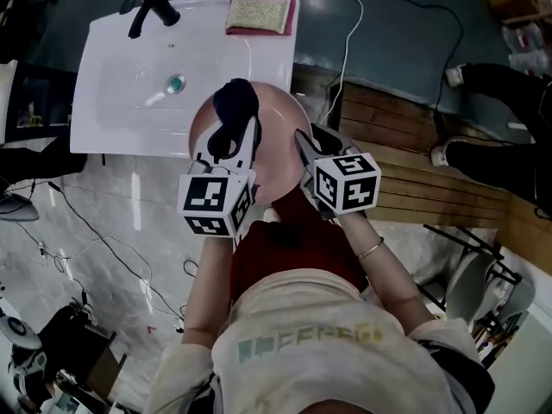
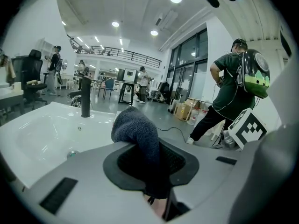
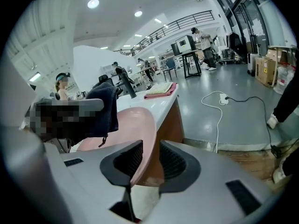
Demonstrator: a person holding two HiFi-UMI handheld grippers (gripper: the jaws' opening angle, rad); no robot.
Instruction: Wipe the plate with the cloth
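Left gripper [image 1: 231, 141] jaws clench cloth [image 1: 235, 103]; right gripper [image 1: 304, 143] jaws grasp plate [image 1: 278, 121] rim at sink [image 1: 97, 102] edge.

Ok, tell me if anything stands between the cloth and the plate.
Nothing visible does. The cloth, clamped in the left gripper, hangs directly in front of the plate; the right gripper holds its rim.

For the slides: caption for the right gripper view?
Right tool clamps the rim of the tilted pink plate; a dark cloth hangs at its face, white sink counter behind.
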